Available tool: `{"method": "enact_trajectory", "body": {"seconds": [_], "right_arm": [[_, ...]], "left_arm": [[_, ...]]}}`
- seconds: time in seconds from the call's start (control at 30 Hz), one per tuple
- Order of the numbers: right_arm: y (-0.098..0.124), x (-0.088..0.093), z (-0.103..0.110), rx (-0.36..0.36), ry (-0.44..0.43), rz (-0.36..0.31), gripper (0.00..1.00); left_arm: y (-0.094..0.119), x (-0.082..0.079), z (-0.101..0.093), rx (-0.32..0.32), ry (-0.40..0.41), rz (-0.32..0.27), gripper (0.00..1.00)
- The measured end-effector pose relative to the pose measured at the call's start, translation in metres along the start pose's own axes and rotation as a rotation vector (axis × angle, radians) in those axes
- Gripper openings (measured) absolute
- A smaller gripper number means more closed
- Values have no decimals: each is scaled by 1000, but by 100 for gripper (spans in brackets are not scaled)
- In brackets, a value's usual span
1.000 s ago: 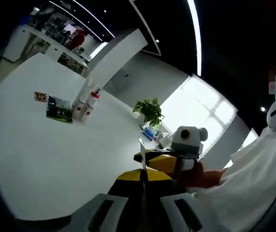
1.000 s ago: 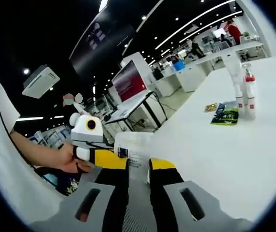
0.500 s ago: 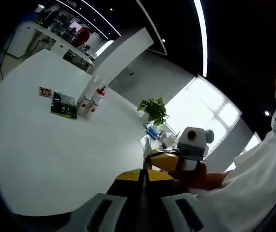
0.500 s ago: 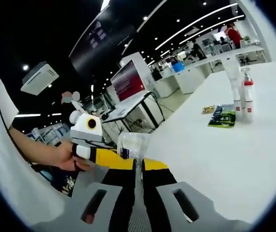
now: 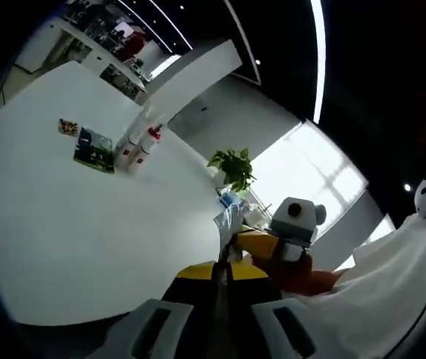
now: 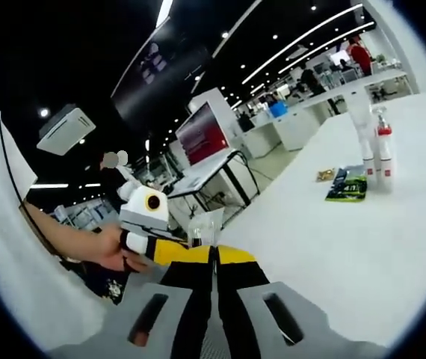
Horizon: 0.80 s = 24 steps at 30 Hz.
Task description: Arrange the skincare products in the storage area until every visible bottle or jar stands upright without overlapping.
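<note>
Now right gripper fingers closed together, formerly around clear bottle.

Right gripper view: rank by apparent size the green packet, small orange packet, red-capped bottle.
1. Green packet and red-capped bottle: near equal in apparent size, not ranked.
2. Small orange packet, clearly smallest.
All sit far across the white table, so nearness hardly skews this.

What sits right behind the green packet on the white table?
Behind the green packet stand two upright white bottles, one with a red cap, close together on the table. Whether they touch cannot be told; their labels are too small to read.
</note>
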State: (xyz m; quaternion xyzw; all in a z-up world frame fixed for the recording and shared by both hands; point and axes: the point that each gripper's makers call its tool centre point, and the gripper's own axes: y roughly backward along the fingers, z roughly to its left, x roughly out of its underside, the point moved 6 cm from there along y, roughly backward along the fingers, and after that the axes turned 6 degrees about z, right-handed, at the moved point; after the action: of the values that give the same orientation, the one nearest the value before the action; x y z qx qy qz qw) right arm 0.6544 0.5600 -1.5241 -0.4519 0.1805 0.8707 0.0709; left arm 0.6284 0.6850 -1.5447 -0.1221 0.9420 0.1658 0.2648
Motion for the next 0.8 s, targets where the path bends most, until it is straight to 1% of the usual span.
{"method": "enact_trajectory", "body": {"seconds": [0.03,0.17,0.23,0.5,0.67,0.8], "right_arm": [[0,0,0,-4,-4,-3,0],[1,1,1,0,-3,0,0],[0,2,-1,9,-5,5,0],[-2,2,0,16,5,8,1],[-3,5,-1,35,13,22,1],[-4,5,-1,41,21,29,1]], "left_arm": [[-1,2,-1,0,3,14,4],[-2,3,-2,4,-6,25,3],[1,3,-2,23,-17,26,2],[7,0,0,51,23,-4,1],[9,-2,2,52,39,-22,1],[11,-5,3,62,54,-50,1]]}}
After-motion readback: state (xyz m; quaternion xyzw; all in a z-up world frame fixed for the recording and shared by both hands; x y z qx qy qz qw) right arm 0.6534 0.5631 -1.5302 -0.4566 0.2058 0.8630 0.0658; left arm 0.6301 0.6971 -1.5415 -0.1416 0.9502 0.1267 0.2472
